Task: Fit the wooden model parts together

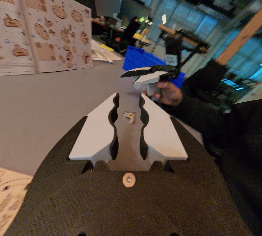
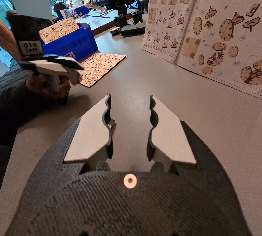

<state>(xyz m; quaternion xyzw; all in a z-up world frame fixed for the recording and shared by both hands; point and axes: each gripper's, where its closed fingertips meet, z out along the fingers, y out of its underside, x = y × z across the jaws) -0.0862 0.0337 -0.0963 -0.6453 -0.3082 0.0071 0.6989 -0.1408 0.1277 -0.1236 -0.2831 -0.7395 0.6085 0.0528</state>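
My left gripper (image 1: 129, 94) is open and holds nothing. It hovers low over the grey table (image 1: 56, 108). A small pale wooden piece (image 1: 129, 116) lies on the table and shows through the gap between its fingers, touching neither pad. My right gripper (image 2: 130, 96) is open wide and holds nothing. The small wooden piece (image 2: 111, 123) lies on the table close beside its left finger (image 2: 92, 130). Each gripper shows in the other view, held by a hand: the right one (image 1: 127, 79) before a blue bin, the left one (image 2: 78, 73) over a wooden sheet.
An open instruction booklet (image 2: 205, 31) stands at the back of the table (image 1: 46, 31). A blue bin (image 2: 70, 45) holds laser-cut wooden sheets. Another cut wooden sheet (image 2: 104, 65) lies flat in front of it. Black devices (image 2: 131, 26) sit behind.
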